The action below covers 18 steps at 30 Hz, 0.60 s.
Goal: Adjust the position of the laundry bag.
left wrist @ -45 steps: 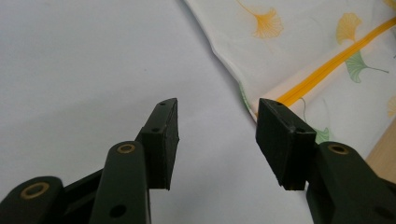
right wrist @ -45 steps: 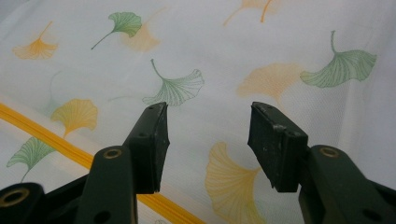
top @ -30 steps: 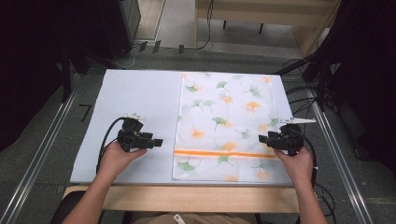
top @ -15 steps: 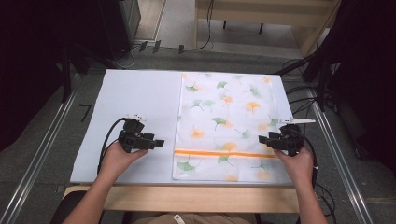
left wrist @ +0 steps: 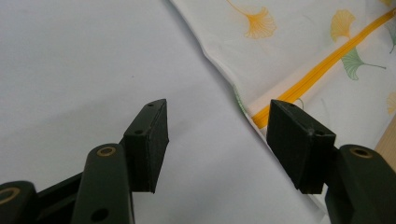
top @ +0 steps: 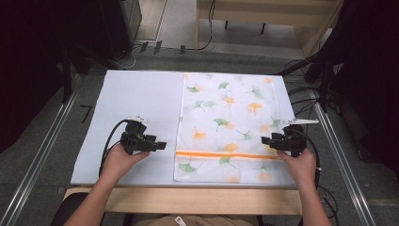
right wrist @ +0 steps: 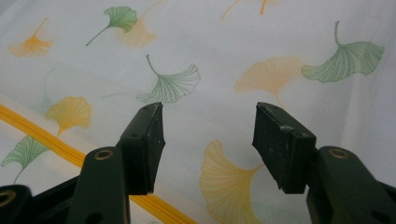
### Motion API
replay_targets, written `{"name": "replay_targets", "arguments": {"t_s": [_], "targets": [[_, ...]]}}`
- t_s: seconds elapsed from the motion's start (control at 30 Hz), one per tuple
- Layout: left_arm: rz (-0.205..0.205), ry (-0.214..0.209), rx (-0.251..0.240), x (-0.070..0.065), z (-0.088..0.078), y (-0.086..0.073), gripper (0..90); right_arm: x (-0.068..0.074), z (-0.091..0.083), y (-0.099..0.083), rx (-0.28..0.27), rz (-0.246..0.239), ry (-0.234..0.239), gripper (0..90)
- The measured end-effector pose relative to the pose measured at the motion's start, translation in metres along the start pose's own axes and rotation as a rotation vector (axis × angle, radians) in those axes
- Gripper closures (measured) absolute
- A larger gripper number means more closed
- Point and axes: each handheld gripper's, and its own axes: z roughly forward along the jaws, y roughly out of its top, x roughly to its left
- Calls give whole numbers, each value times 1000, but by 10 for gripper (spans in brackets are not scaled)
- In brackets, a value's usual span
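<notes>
Jaws, left: the left gripper [top: 160,145] has its jaws spread apart with nothing between them, hovering over bare surface just beside the pillowcase's left edge; in the left gripper view [left wrist: 219,140] the gap frames the white sheet, with the cloth's edge behind the right jaw.
Jaws, right: the right gripper [top: 267,140] stands released over the cloth's right edge; its jaws have just been opening, and the right gripper view [right wrist: 208,140] shows printed fabric lying flat below them, not pinched.
Pillowcase: the pillowcase [top: 230,125], white with green and orange ginkgo leaves, lies flat on the right half of the surface [top: 136,99].
Long axis: it runs from the person's edge straight away toward the far edge, with the short sides parallel to the front edge.
Orange stripe: the orange stripe [top: 221,154] crosses the cloth from side to side near the end closest to the person, at right angles to the long axis, level with both grippers.
Hands: the left hand [top: 123,160] and the right hand [top: 296,162] sit at either side of the cloth, their jaws pointing inward toward each other.
</notes>
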Motion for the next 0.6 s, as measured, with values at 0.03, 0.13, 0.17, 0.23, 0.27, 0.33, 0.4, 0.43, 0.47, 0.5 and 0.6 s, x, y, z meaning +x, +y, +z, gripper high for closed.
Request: {"name": "replay_targets", "arguments": {"t_s": [0.03,0.13,0.17,0.23,0.27,0.33,0.4,0.43,0.47,0.5,0.6], "targets": [[4,-2,3,0,0,0,396,0,0,0,5,-4,0,446],[7,-1,4,-1,1,0,396,-1,1,0,7,-5,0,445],[6,-7,7,-1,1,0,397,-1,1,0,8,-5,0,445],[10,-9,9,-1,1,0,398,-1,1,0,9,-4,-2,445],[10,-9,9,-1,1,0,398,-1,1,0,9,-4,-2,445],[12,-15,6,-3,2,0,398,-1,1,0,13,-1,-1,445],[19,-16,9,-4,3,1,398,-2,2,-1,14,-4,-4,445],[21,-16,12,-4,4,1,398,-2,2,-1,15,-2,-5,445],[19,-16,10,-5,5,2,398,-2,2,-1,16,-2,-5,445],[20,-17,11,-5,6,2,398,-2,2,-1,17,-3,-7,445],[19,-15,3,-5,9,4,418,-4,1,-3,21,2,-17,445]]}}
